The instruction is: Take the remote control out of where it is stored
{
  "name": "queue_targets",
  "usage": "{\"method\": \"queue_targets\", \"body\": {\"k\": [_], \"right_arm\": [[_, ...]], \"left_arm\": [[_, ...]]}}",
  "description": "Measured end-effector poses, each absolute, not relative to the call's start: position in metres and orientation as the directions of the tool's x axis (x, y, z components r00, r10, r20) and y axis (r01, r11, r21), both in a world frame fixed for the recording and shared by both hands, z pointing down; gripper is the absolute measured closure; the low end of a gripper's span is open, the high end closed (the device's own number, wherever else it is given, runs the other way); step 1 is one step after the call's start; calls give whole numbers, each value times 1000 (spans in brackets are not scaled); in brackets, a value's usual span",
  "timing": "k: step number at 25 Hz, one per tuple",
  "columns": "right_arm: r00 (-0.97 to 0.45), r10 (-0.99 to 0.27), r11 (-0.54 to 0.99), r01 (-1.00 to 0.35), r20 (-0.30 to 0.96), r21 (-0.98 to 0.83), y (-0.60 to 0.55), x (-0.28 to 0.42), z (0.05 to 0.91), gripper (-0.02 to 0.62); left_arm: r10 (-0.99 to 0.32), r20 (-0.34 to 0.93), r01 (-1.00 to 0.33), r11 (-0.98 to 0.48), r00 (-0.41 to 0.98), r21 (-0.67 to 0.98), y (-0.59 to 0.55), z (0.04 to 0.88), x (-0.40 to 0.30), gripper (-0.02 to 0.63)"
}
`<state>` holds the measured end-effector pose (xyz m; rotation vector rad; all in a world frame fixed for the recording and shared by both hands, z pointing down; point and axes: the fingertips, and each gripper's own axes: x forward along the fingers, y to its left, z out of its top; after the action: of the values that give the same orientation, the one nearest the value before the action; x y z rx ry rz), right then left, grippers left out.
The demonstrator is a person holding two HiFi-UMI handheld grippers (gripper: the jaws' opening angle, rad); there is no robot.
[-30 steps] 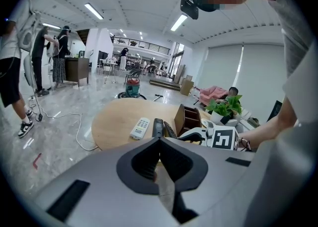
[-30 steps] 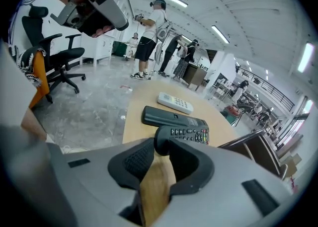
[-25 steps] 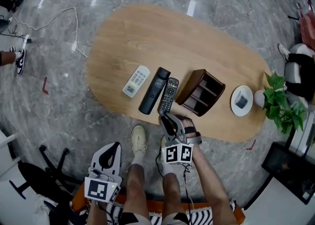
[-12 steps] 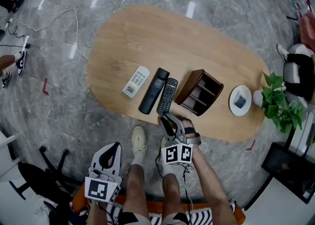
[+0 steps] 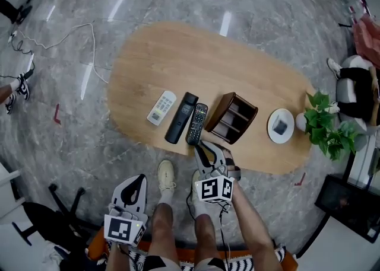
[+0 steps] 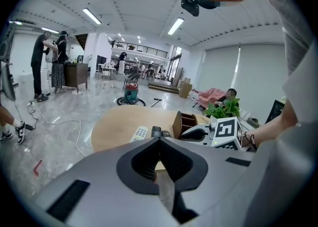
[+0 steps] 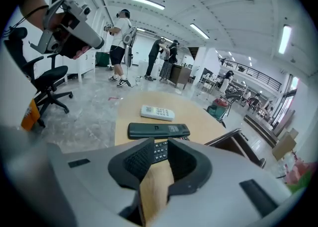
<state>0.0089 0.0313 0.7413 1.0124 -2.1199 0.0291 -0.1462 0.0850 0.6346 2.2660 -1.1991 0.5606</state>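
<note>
Three remotes lie side by side on the oval wooden table (image 5: 178, 56): a white one (image 5: 162, 108), a long black one (image 5: 181, 117) and a dark buttoned one (image 5: 196, 124). To their right, a brown wooden organizer (image 5: 231, 117) lies tipped on its side with empty compartments. My right gripper (image 5: 202, 145) hovers at the table's near edge, just behind the buttoned remote (image 7: 160, 150), open with nothing between its jaws. My left gripper (image 5: 132, 188) hangs lower left, off the table, over the floor, its jaw tips meeting with nothing in them.
A white plate (image 5: 279, 126) with a small dark object on it sits right of the organizer, with a potted plant (image 5: 323, 124) past it. An office chair (image 5: 59, 204) stands at the lower left. Cables (image 5: 71, 32) trail over the marble floor, and people stand further off.
Both grippers have lifted a little, the right one more, rolling slightly. The table and remotes look smaller and sit higher in the view. The remotes and organizer lie as before.
</note>
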Motion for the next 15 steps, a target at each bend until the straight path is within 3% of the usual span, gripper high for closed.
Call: {"method": "queue_targets", "body": {"k": [10,15], "right_arm": [[-383,-714,590,-779,586,210,19,29,666,512],[-347,-764,515,-836,544,190,17,47,626,569]], "left_arm": [[-665,521,-836,-506,535,213,65,575,-130,601],[-679,497,-833,-516,540,199,59,542,-120,600]]}}
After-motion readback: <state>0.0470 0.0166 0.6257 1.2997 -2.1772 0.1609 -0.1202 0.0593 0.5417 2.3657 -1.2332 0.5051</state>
